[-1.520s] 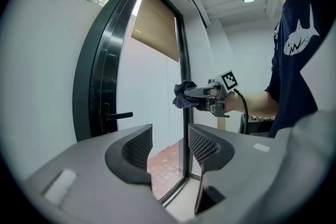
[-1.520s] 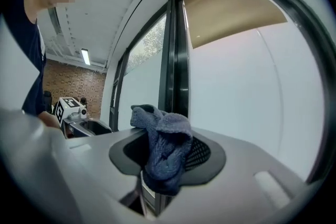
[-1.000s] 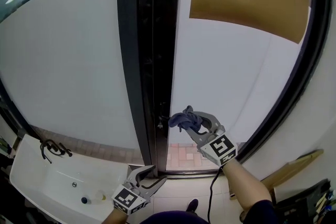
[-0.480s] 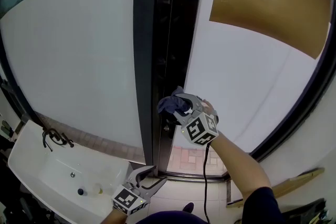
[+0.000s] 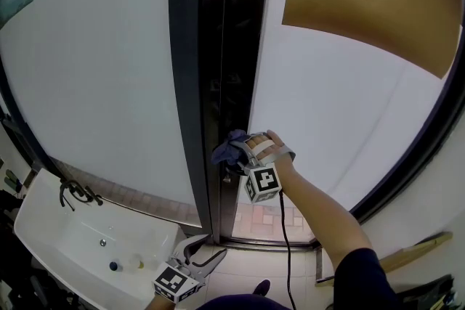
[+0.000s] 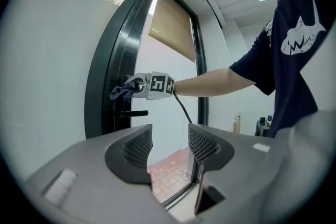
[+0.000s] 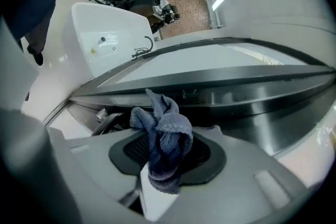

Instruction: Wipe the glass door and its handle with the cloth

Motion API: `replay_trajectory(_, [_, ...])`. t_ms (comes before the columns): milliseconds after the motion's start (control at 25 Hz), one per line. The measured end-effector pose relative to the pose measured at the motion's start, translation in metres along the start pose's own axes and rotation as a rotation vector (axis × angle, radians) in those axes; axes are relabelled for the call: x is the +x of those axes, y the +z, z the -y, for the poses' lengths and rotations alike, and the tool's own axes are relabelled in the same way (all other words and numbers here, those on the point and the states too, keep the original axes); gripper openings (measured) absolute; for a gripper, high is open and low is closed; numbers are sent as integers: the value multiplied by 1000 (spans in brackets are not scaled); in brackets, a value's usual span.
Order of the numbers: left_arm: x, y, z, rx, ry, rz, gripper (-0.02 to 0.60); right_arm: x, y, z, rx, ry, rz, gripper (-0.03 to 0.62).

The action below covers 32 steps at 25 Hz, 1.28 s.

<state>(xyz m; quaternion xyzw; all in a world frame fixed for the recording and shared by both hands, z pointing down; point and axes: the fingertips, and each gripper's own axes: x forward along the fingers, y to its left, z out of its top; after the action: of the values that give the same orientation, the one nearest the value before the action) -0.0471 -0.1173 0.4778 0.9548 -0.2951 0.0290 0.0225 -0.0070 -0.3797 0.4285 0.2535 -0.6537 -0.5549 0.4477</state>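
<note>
While right gripper [image 7: 168, 153] clamps, cloth [image 7: 159, 119] between jaws

Our grey left gripper [image 5: 205, 249], our grey right gripper [image 5: 242, 149], black-and-white marker cube [image 5: 262, 184], black cable [image 5: 282, 229], navy short-sleeved shirt [image 6: 294, 60] with white print

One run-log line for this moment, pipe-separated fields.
right gripper: shut on cloth, at door frame above handle | left gripper: open, empty, held low

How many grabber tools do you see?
2. The right tool is up at the dark door frame, pinching the blue cloth. The left tool is down low near the sink, open and empty.
</note>
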Motion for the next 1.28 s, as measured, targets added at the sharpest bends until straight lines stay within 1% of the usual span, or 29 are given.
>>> replay_trajectory(120, [4,-4,-4,3,4,-10,209,-4,-5,-5,-60,5,-1,144])
replay_trajectory(280, [11,-4,-2,-5,-10,-18,209,-13,-14,-14,-80,26,-1,144])
replay_trajectory(440, [17,-6,-1,-7,-25,-24,209,-20,-45,-22,-84,36,-57,143])
replay_trajectory(560, [20,-8,0,0,-28,-21,209,-32,-65,-29,-78,41,-81,144])
replay_trajectory(720, [27,0,5,1,-51,-26,209,-54,-95,-40,-50,49,-126,143])
replay_trajectory(960, [30,-3,7,18,-69,-34,209,-99,-144,-52,-7,55,-197,143])
replay_trajectory(1280, [29,-7,11,16,-88,-39,209,-155,-212,-69,88,48,-333,143])
